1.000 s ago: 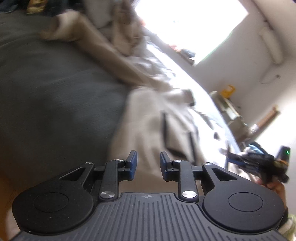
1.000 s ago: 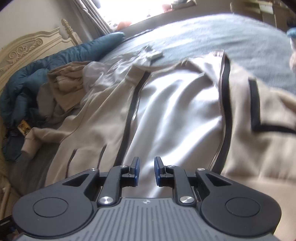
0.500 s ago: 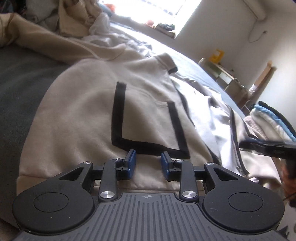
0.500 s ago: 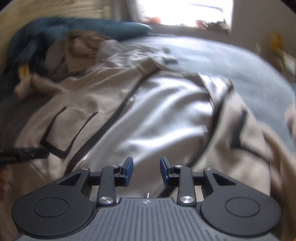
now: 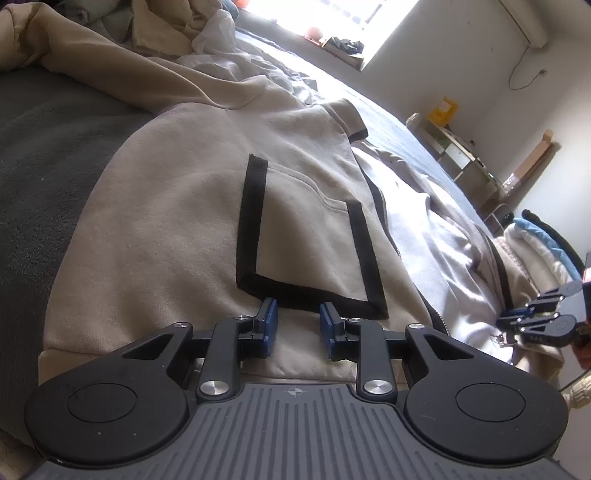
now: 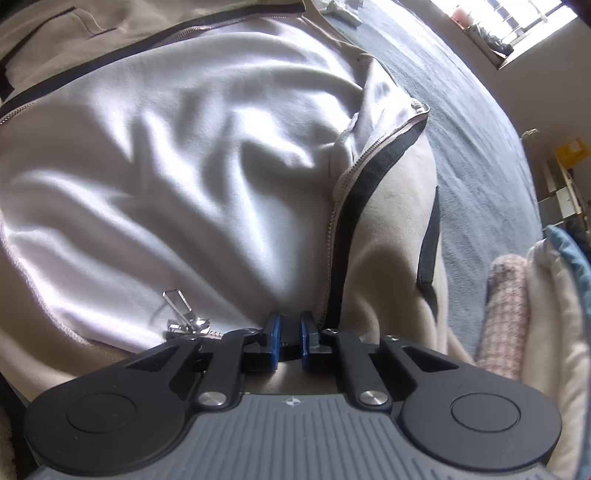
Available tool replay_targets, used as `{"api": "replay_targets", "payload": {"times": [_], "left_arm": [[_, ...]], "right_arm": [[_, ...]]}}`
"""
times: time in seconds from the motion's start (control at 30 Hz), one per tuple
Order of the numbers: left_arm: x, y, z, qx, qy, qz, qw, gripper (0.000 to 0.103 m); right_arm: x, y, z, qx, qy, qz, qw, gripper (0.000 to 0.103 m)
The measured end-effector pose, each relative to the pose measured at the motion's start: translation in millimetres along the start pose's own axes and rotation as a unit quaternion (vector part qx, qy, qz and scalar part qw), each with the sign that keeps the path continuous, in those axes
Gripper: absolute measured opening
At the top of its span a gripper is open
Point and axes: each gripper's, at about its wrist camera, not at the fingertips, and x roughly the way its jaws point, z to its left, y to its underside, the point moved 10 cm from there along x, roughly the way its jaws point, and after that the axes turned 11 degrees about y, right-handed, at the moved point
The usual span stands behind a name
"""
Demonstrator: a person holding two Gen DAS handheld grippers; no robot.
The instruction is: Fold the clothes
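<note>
A beige zip-up jacket point(image 5: 177, 206) lies spread open on a bed with a grey cover point(image 5: 40, 155), its white fleece lining point(image 6: 166, 155) facing up through the middle. The garment's front panels fall to either side; each carries a patch pocket outlined in black trim point(image 5: 247, 229).

Left claw point(image 5: 295, 325): jaws stand apart at a moderate gap, nothing between them. It sits low over the hem of the near front panel, directly below the bottom edge of the trimmed pocket. Whether the pads touch the cloth cannot be told.

Right claw point(image 6: 290, 339): jaws drawn narrow, closed on the lower end of the jacket's zipper edge, where the black zipper tape point(image 6: 369, 192) runs down into the gap between the blue pads point(image 6: 272, 341). Dark fabric shows pinched between them. The metal zipper pull point(image 6: 181, 314) lies on the lining just beside the claw, on its left. In the left wrist view the right claw point(image 5: 535, 317) appears at the far side of the jacket's hem, well apart from the left one.

A stack of folded clothes point(image 6: 546, 314), pink, cream and blue, sits at the bed's edge beside the right claw. More loose beige garments point(image 5: 159, 29) lie heaped beyond the jacket's collar. A bright window point(image 5: 332, 18) stands behind the bed.
</note>
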Motion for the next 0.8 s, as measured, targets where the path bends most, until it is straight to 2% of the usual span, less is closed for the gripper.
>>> {"api": "replay_targets", "payload": {"times": [0.13,0.27,0.37,0.43,0.5,0.57,0.67,0.73,0.8], "left_arm": [[1.3,0.5,-1.6,0.008,-0.003,0.003,1.0,0.027],[2.1,0.4,-2.7,0.011,-0.006,0.005,0.9999,0.027],[1.5,0.9,-2.5,0.013,-0.001,0.002,0.9999,0.027],[1.2,0.7,-1.4,0.011,0.005,0.001,0.9999,0.027],[0.9,0.6,-0.3,0.009,0.012,0.001,0.9999,0.027],[0.6,0.4,0.8,0.007,0.018,0.0,0.9998,0.027],[0.0,0.4,2.0,0.004,0.028,-0.001,0.9996,0.027],[-0.3,0.2,1.8,0.003,0.03,-0.002,0.9995,0.027],[-0.7,-0.1,1.5,0.002,0.033,-0.002,0.9995,0.028]], "right_arm": [[-31.2,-58.5,12.1,0.0,-0.025,-0.082,0.996,0.011],[-9.8,-117.1,38.2,-0.028,-0.026,-0.14,0.989,0.011],[43.9,-101.4,35.2,-0.085,0.023,-0.082,0.993,0.01],[66.7,-73.2,4.7,-0.088,0.062,-0.042,0.993,0.007],[69.3,-63.1,-21.6,-0.048,0.056,-0.02,0.997,0.006],[64.0,-66.1,-28.9,-0.037,0.058,-0.007,0.998,0.005],[37.1,-91.7,-18.8,-0.04,0.067,-0.03,0.997,0.007],[18.2,-118.5,-6.4,-0.028,0.045,-0.061,0.997,0.008],[6.8,-149.8,4.1,0.002,0.01,-0.088,0.996,0.016]]}}
